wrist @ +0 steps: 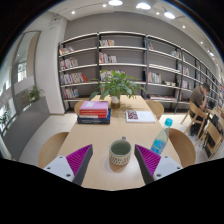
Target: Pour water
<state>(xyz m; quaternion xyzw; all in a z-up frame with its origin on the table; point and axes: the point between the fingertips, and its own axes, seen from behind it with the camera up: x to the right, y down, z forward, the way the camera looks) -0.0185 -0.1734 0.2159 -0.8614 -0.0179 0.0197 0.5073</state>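
Observation:
A pale green mug (121,152) with a dark band stands on the light wooden table (110,135), just ahead of my fingers and in line with the space between them. A clear bottle with a blue cap (160,139) stands to its right, beyond my right finger. My gripper (112,165) is open, its purple pads (79,161) spread wide on either side, holding nothing. Whether the mug contains water is not visible.
A stack of red and blue books (94,110) lies at the far left of the table, an open magazine (139,116) at the far right, a potted plant (118,86) behind them. Wooden chairs (184,146) ring the table. Bookshelves (120,58) line the back wall. A person (201,98) sits at right.

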